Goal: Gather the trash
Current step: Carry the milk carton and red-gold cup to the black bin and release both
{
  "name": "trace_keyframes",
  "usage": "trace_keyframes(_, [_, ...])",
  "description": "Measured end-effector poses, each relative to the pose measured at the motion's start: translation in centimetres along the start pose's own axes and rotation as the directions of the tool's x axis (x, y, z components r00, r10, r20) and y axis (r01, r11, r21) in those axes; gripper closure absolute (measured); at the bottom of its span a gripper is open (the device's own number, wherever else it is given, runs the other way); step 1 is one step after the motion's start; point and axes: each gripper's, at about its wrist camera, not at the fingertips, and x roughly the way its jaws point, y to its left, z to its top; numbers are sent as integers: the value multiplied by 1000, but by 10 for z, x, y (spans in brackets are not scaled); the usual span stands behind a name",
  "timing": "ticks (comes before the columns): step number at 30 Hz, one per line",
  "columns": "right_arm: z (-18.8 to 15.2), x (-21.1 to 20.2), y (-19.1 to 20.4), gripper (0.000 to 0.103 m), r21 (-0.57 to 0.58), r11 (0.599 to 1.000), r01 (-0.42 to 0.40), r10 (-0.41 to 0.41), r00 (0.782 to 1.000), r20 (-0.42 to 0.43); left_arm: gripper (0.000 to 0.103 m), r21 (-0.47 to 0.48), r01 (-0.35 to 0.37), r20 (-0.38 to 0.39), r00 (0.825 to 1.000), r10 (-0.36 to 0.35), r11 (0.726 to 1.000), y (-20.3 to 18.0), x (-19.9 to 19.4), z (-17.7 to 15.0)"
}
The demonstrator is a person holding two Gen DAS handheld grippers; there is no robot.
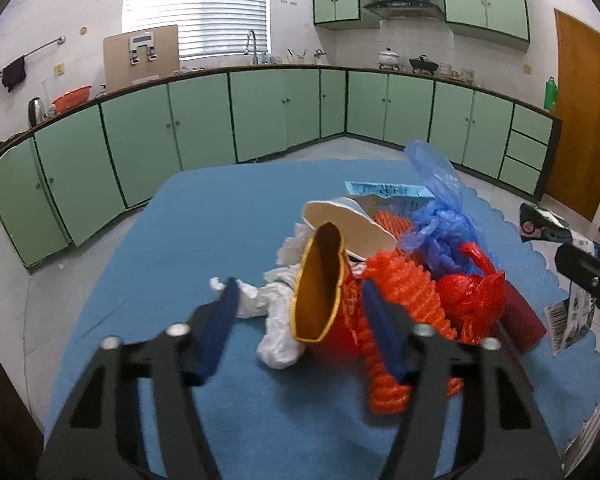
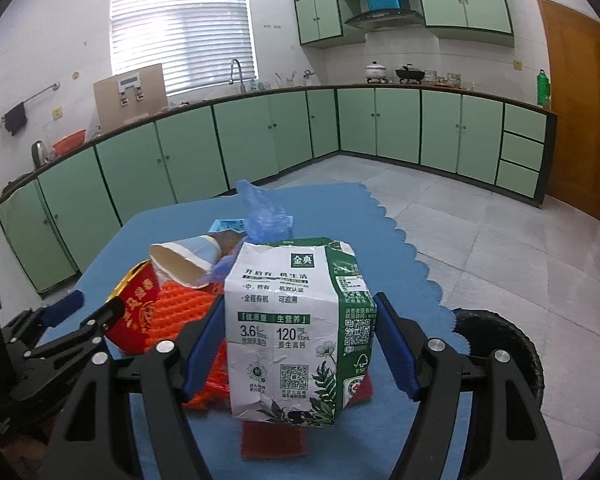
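Milk carton (image 2: pixel 298 332) (label "金典", "3.6", "120") in right hand-held gripper (image 2: pixel 296 344).

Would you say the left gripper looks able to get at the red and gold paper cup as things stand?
Probably yes. The left gripper is open, and the red and gold cup lies on its side between the fingers, nothing before it; white tissue and orange foam netting crowd its sides.
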Motion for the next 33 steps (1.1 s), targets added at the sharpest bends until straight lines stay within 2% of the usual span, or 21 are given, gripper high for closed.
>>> trace_keyframes(1, [0,0,-2,32,4,1000,2,-2,1000,-2,65,-2,15,-7,1000,-15,1000,-2,2,-1])
trace_keyframes(2, [0,0,-3,32,8,1000,4,-4,1000,-4,76,-5,28,-11,1000,-28,1000,-3,3,0])
trace_keyframes(3, [-1,0,-5,32,11,1000,6,-6,1000,-5,78,-7,29,-12,999,-29,1000,-3,3,-1])
trace_keyframes(12, [2,-3,-13,32,26,1000,11,-11,1000,11,85,-19,-1,62,998,3,1000,0,-27,9])
trace_keyframes(21, [11,-18,-20,32,35,999,8,-10,998,54,86,-42,0,172,985,7,999,1,-68,36])
trace_keyframes(28, [15,-33,-48,32,49,996,67,-71,994,81,86,30,86,214,973,-91,996,-45,-81,50])
trace_keyframes(33, [15,-50,-100,32,95,979,180,-189,978,90,86,86,201,198,956,-215,976,-103,-70,55])
